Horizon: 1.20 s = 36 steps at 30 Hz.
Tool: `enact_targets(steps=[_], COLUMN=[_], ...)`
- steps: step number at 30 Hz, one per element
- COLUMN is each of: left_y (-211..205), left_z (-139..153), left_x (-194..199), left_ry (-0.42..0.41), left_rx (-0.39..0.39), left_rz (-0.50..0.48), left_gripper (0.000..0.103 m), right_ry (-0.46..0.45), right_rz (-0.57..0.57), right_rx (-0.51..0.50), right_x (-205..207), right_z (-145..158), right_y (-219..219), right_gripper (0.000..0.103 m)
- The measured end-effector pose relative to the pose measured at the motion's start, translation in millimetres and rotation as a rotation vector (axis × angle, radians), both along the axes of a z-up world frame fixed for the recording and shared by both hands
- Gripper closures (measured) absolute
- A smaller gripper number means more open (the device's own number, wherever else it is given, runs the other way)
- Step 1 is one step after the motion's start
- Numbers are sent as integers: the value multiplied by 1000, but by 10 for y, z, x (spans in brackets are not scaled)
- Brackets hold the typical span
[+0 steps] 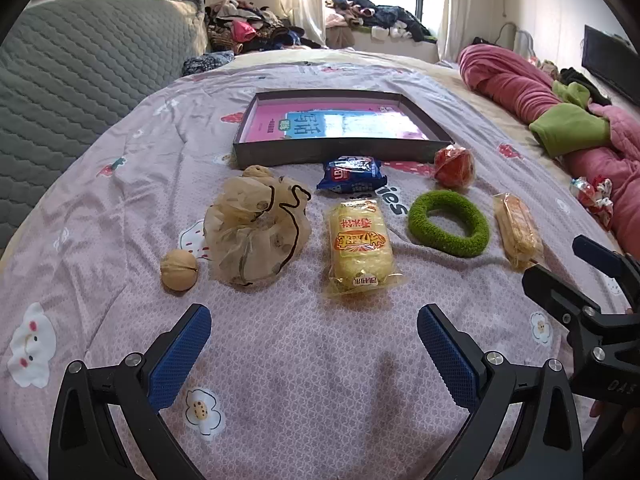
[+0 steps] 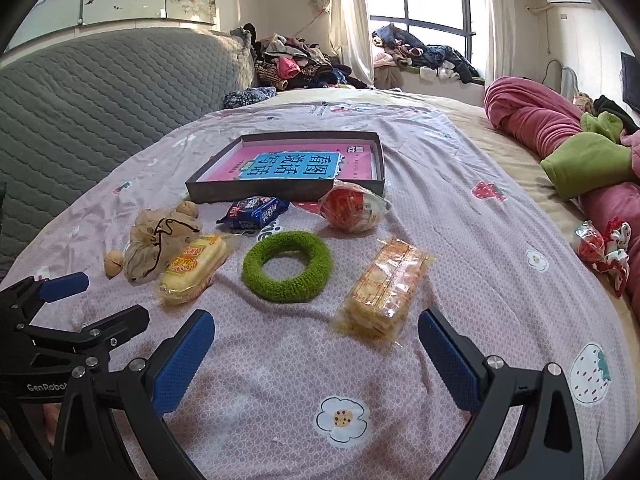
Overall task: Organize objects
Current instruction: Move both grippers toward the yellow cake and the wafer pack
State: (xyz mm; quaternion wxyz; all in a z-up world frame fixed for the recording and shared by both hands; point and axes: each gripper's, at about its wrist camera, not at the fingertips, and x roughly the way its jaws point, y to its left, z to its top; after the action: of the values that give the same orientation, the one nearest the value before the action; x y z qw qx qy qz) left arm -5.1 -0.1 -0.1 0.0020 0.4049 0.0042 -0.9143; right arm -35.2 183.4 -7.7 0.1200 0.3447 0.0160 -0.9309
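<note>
Both tongs, left and right, spread and empty over the bed; approach the cracker pack across its narrow width, then lift toward the box.

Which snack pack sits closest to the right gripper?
The orange cracker pack, lying just ahead of the open right gripper. The yellow pack sits farther left, and the blue pack lies back by the box.

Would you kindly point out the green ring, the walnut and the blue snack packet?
green ring [image 2: 260, 280]: right wrist view, lower-left band.
walnut [image 1: 179, 270]: left wrist view, shell centre.
blue snack packet [image 1: 352, 175]: left wrist view, wrapper middle.
</note>
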Motion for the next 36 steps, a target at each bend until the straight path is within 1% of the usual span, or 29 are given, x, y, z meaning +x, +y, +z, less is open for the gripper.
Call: enact_targets(steps=[4, 8, 10, 13, 17, 20, 24, 30, 36], left_y=[19, 30, 16, -3, -14, -15, 56, 150, 171], left_z=[51, 96, 109, 116, 99, 74, 28, 3, -67], left_x=[-28, -81, -115, -179, -288, -352, -395, -438, -526], left_ry=[2, 1, -4, -8, -27, -47, -70, -72, -103], left_rx=[11, 4, 19, 18, 14, 24, 30, 25, 43], left_rz=[2, 9, 12, 22, 27, 22, 6, -6, -3], left_gripper=[0, 0, 0, 0, 0, 0, 0, 0, 0], right_ry=[10, 0, -1, -6, -3, -13, -21, -44, -83], right_rz=[-10, -30, -45, -60, -66, -68, -76, -82, -98], right_rx=[-11, -33, -36, -38, -35, -48, -45, -48, -16], right_x=[-2, -40, -65, -106, -138, -184, -243, -337, -448], right_z=[31, 49, 61, 84, 116, 127, 136, 128, 73], right_y=[35, 114, 159, 213, 240, 270, 299, 344, 342], right_gripper=[0, 0, 0, 0, 0, 0, 0, 0, 0])
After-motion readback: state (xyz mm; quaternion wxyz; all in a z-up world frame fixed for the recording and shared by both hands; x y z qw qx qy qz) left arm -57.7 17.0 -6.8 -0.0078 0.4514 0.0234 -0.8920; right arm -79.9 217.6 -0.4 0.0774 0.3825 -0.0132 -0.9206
